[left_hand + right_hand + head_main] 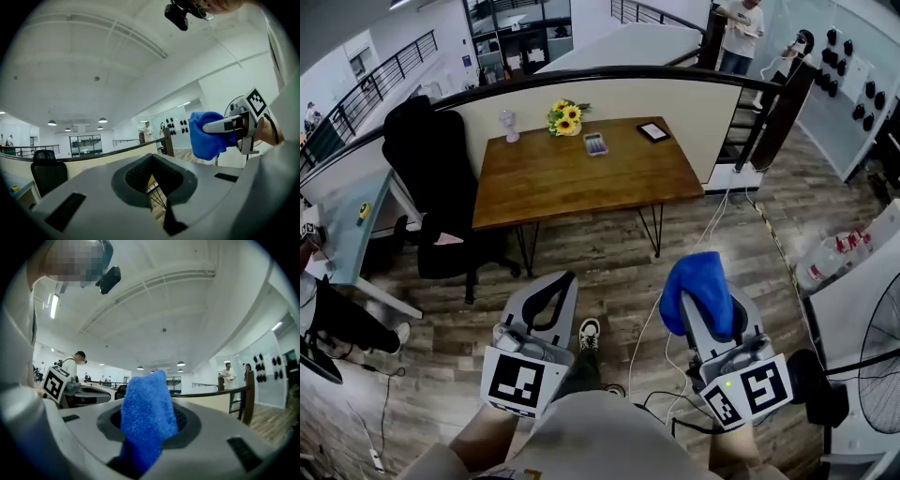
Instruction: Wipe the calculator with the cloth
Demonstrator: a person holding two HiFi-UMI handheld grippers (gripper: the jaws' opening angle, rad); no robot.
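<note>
Draping over the clenched right tongs (699, 274), the blue cloth (712, 302) was gripped well apart from the calculator (595, 143), which was seen lying on the wooden surface (581, 183) beside the sunflowers (566, 116). The left tongs (569, 277) were pressed together on nothing.

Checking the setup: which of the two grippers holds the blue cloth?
The right gripper: the blue cloth is pinched in its jaws. The left gripper holds nothing.

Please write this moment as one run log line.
right hand-held gripper: shut on blue cloth | left hand-held gripper: shut, empty | calculator: on wooden table, far off, not yet wiped
</note>
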